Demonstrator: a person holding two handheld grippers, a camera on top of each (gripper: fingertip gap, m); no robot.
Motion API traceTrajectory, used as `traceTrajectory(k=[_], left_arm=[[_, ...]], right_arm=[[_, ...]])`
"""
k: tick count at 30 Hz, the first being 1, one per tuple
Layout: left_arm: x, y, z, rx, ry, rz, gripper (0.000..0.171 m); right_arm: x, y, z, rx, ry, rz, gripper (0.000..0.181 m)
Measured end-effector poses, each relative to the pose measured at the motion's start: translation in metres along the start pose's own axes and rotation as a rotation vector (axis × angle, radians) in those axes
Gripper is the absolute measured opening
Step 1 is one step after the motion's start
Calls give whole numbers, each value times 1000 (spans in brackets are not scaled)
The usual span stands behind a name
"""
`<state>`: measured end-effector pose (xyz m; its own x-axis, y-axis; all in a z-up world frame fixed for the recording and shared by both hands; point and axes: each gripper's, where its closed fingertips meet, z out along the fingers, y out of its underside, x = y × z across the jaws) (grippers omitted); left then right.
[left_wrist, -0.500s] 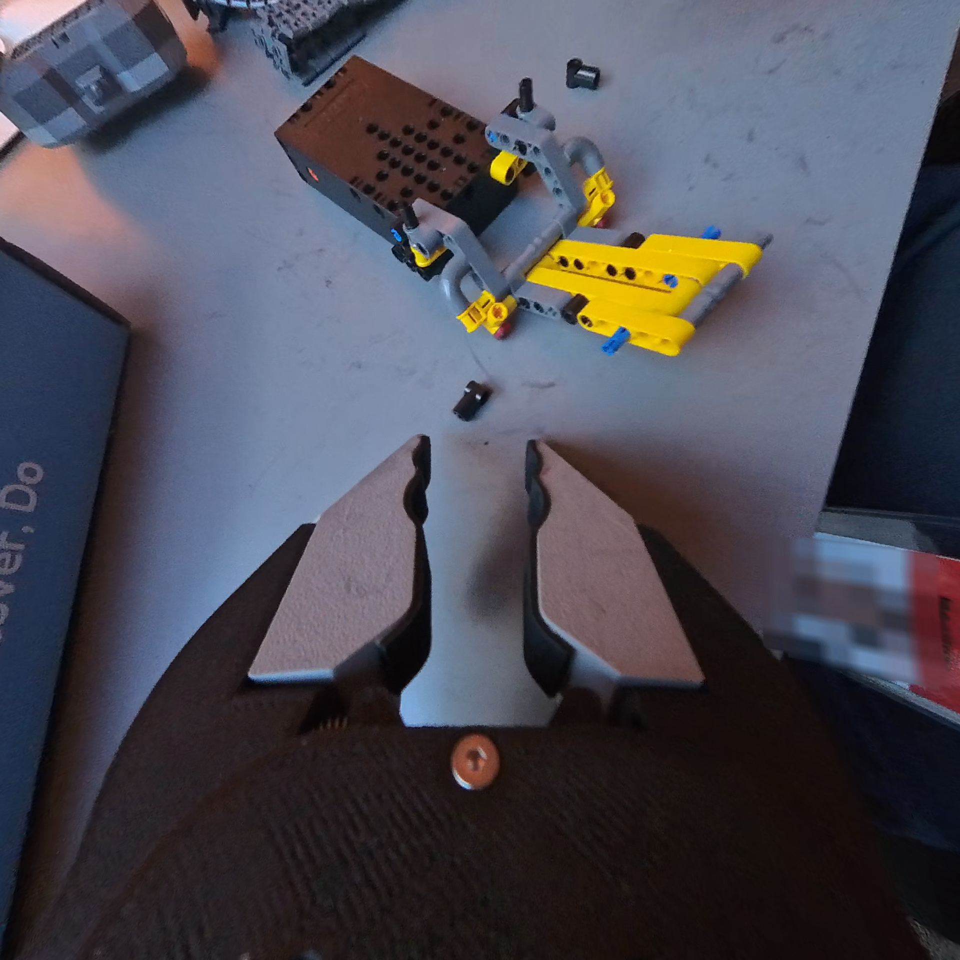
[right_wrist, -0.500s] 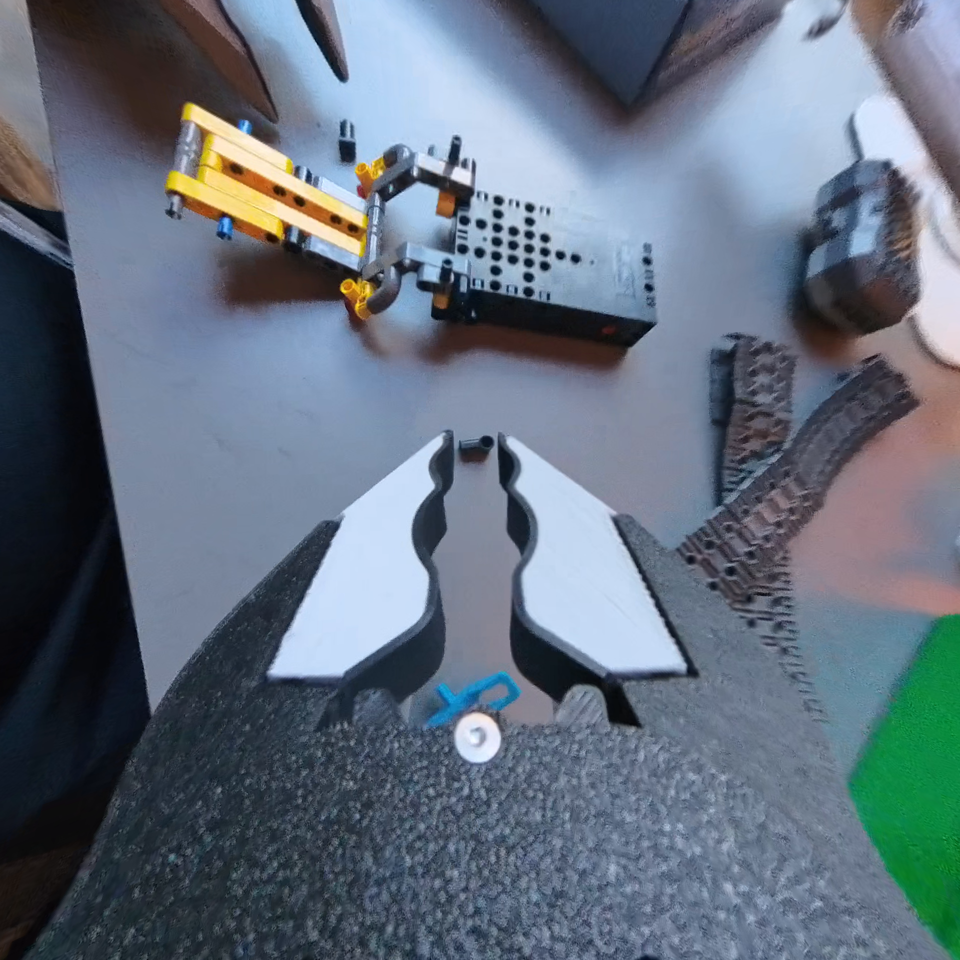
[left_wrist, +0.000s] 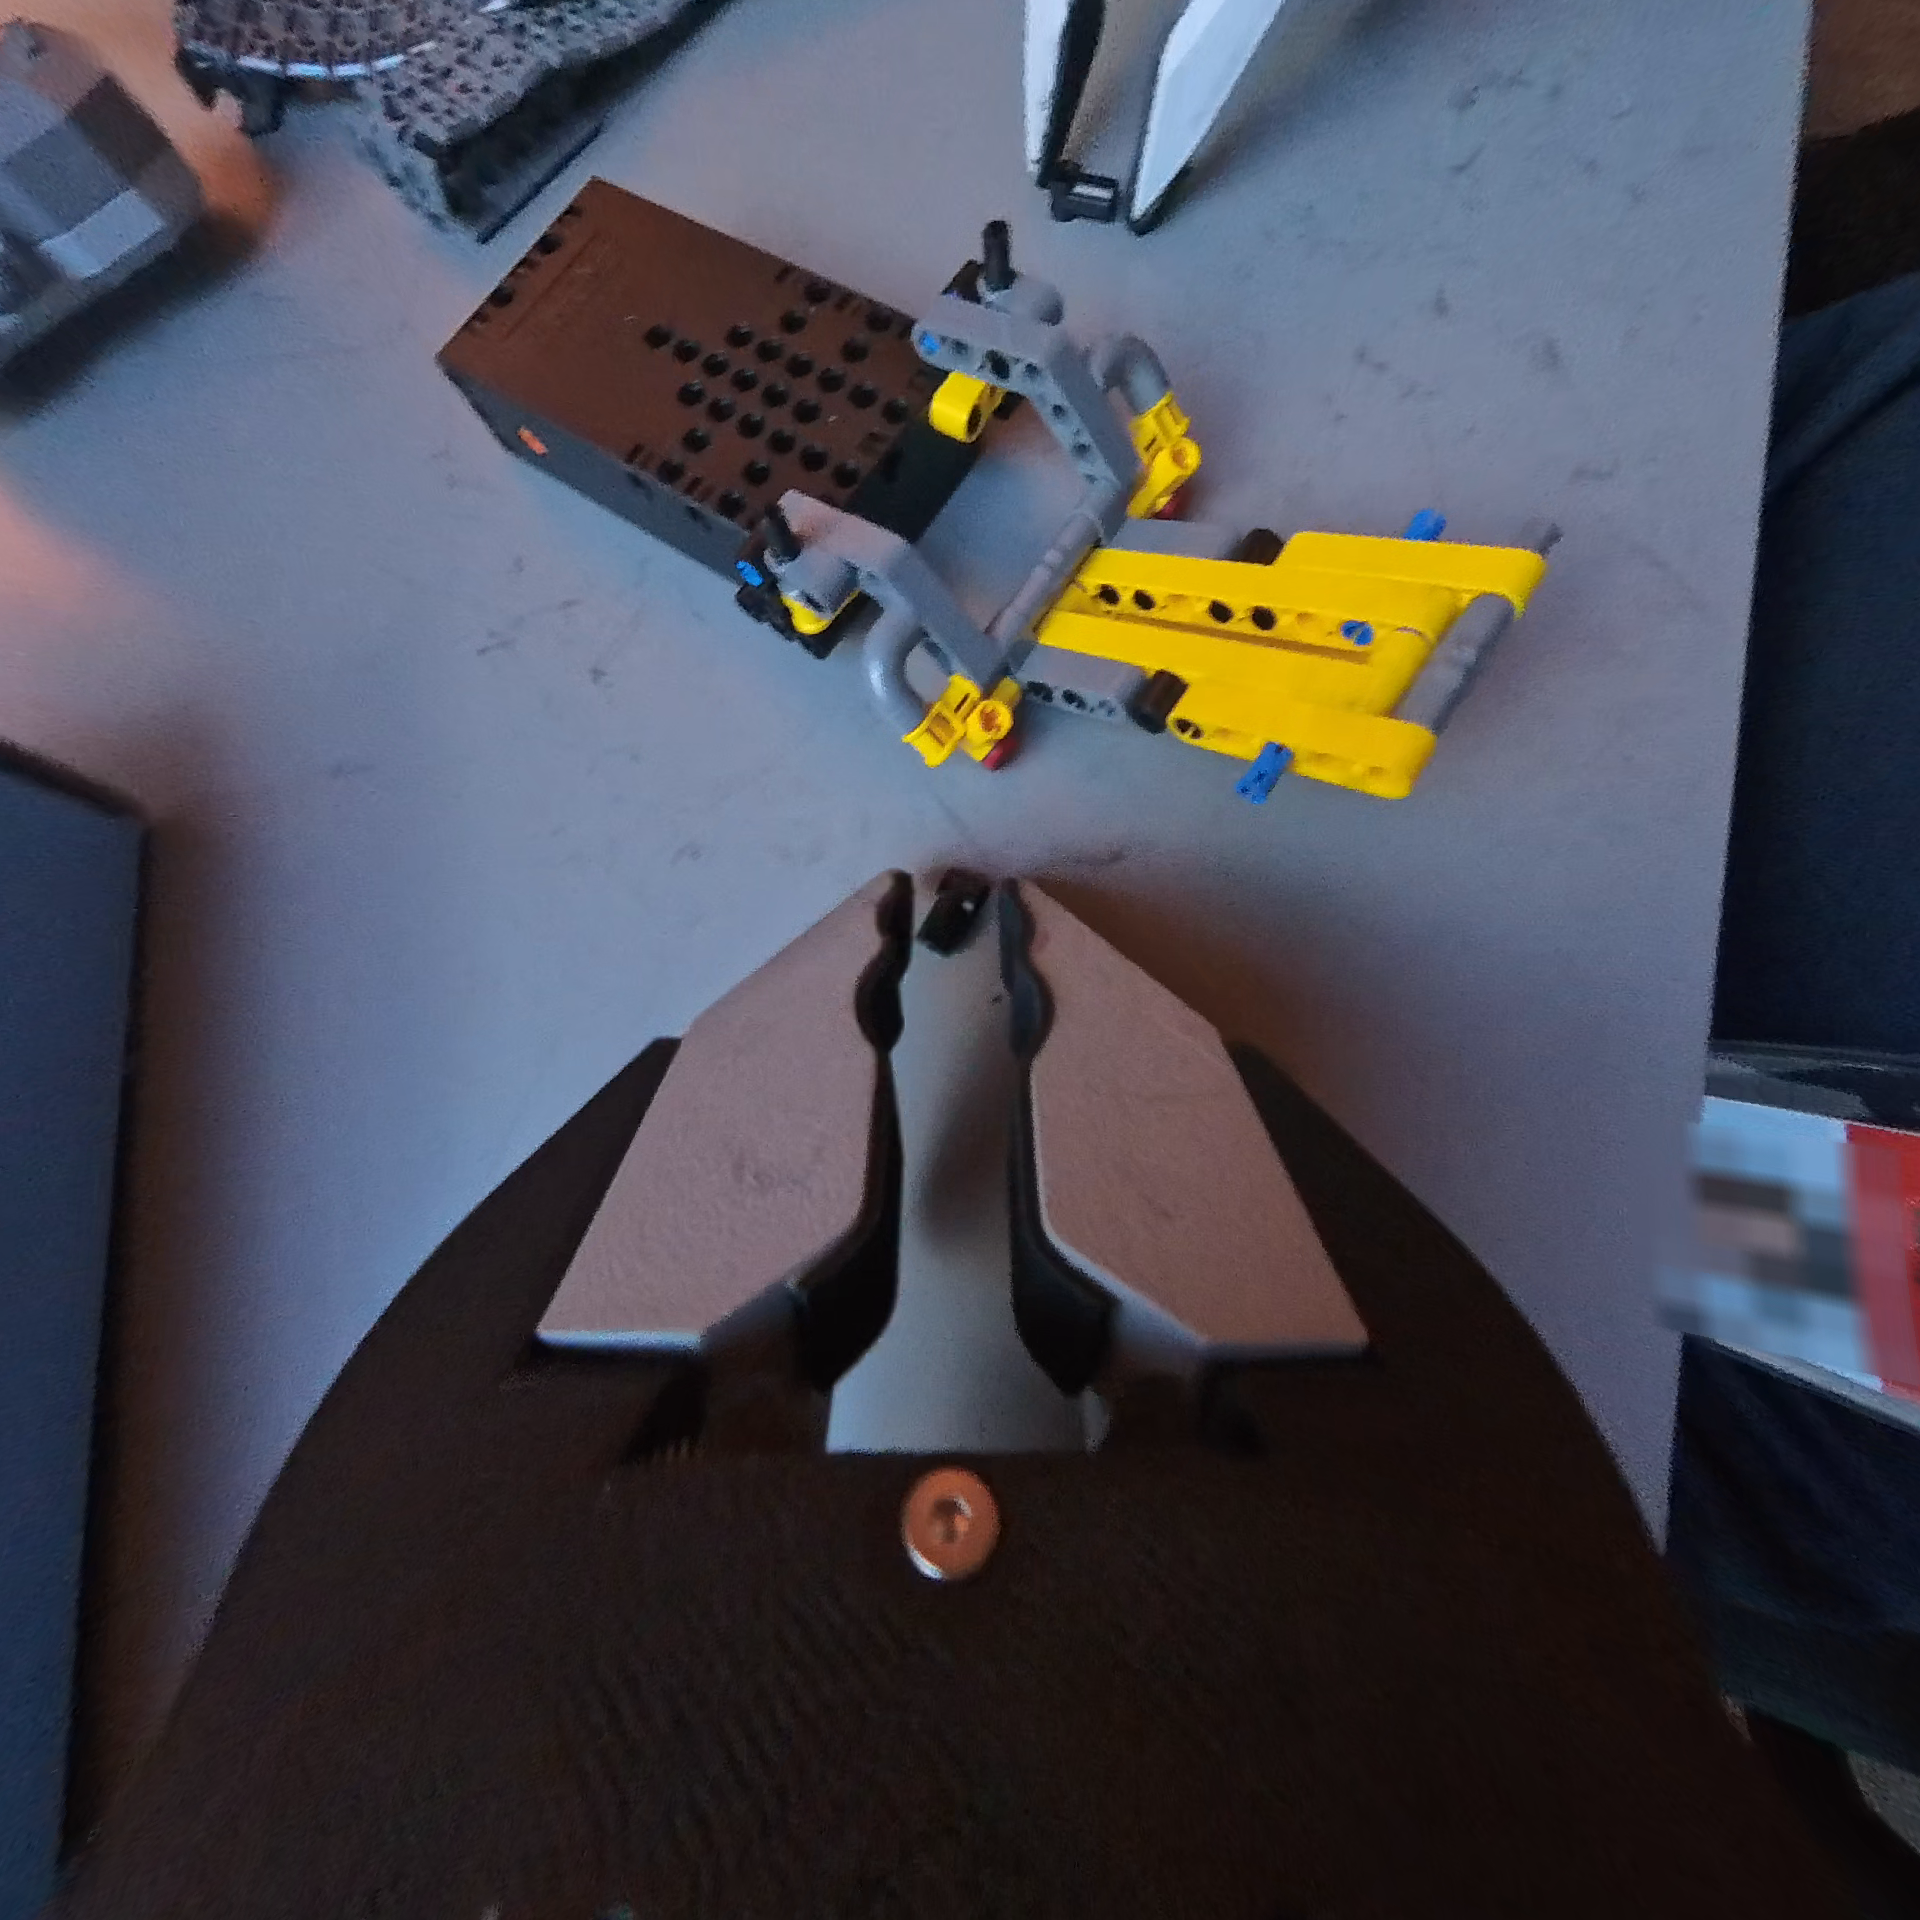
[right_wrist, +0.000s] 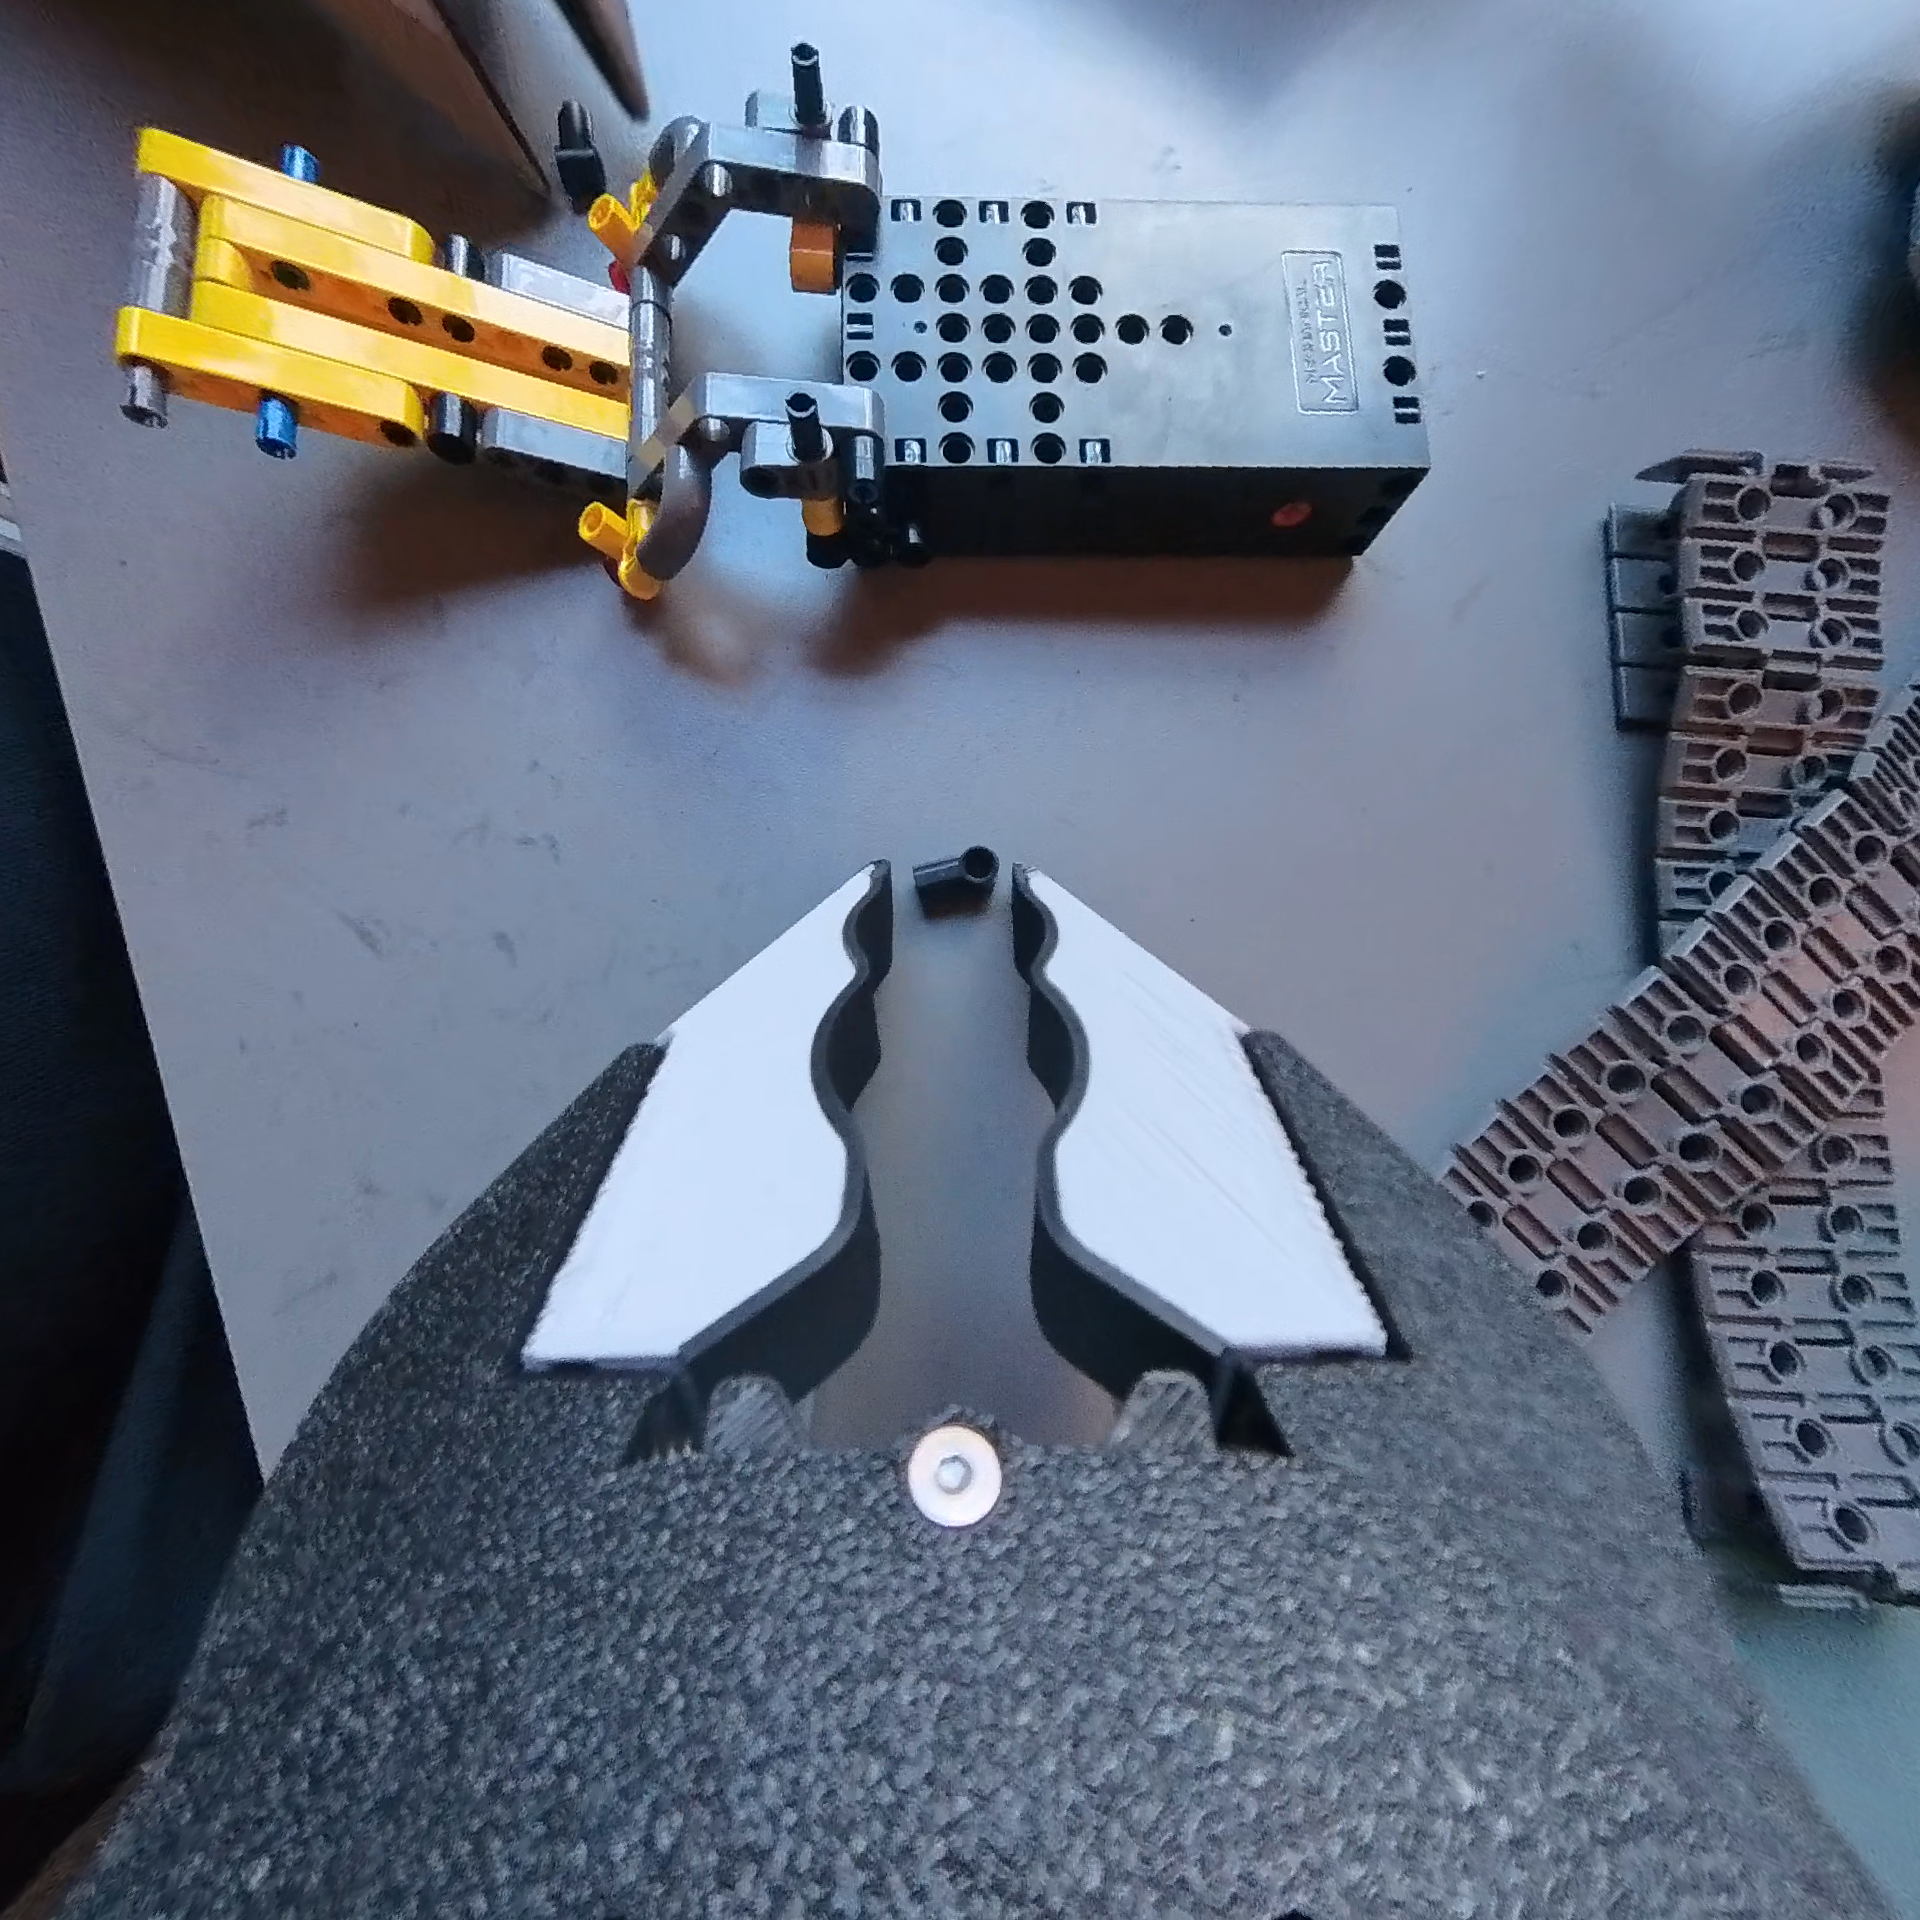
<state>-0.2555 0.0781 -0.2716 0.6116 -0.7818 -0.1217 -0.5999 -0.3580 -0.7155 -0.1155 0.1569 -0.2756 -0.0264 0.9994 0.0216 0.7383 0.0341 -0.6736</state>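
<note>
On table, between tips: each gripper has a small black pin lying in the gap at its fingertips.
Left gripper (left_wrist: 954, 896): jaws narrowly apart, gripping nothing that I can tell; tan matte finger faces with wavy black inner edges, on a ribbed dark housing.
Left pin (left_wrist: 952, 910): short black plastic peg, tilted, blurred; it sits between the two tips, and contact with either cannot be told.
Right gripper (right_wrist: 952, 881): jaws partly open, holding nothing; white smooth finger faces with scalloped black inner edges, on a grainy black housing.
Right pin (right_wrist: 954, 879): short black tube with a hollow end, lying crosswise on the table between the tips, a sliver of gap on each side.
Model (right_wrist: 665, 343): black rectangular block with rows of round holes, joined to grey angled beams and long yellow perforated beams with blue pegs; it lies beyond both grippers, well apart from the pins.
Tracks (right_wrist: 1766, 1039): grey-brown linked tread strips, crossed over each other, at right of the right gripper.
Table (right_wrist: 1195, 727): grey, matte, lightly scuffed.
</note>
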Motion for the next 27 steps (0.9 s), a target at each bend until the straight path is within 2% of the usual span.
traceTrajectory(k=[1, 4, 8, 10, 13, 15, 20, 27], left_arm=[[1, -1, 2, 0, 16, -2, 8], [0, -2, 3, 0, 27, -29, 8], [-9, -2, 2, 6, -63, 2, 8], [-15, -18, -5, 104, -140, 59, 8], [-7, -58, -22, 293, -165, 120, 7], [5, -78, -28, 331, -171, 208, 7], [37, -96, -16, 288, -104, 345, 8], [59, -98, 1, 194, 16, 338, 8]], right_arm=[[-1, 0, 0, 3, -5, 1, 18], [-3, -2, 2, 13, -12, -1, 12], [-5, -8, 0, 39, -19, 2, 12], [-13, -24, -5, 115, -42, -12, 12], [-36, -58, -15, 292, -129, -11, 12], [-52, -70, -14, 340, -218, 29, 12], [-72, -74, 3, 312, -214, -62, 12], [-89, -74, 9, 269, -202, -158, 12]])
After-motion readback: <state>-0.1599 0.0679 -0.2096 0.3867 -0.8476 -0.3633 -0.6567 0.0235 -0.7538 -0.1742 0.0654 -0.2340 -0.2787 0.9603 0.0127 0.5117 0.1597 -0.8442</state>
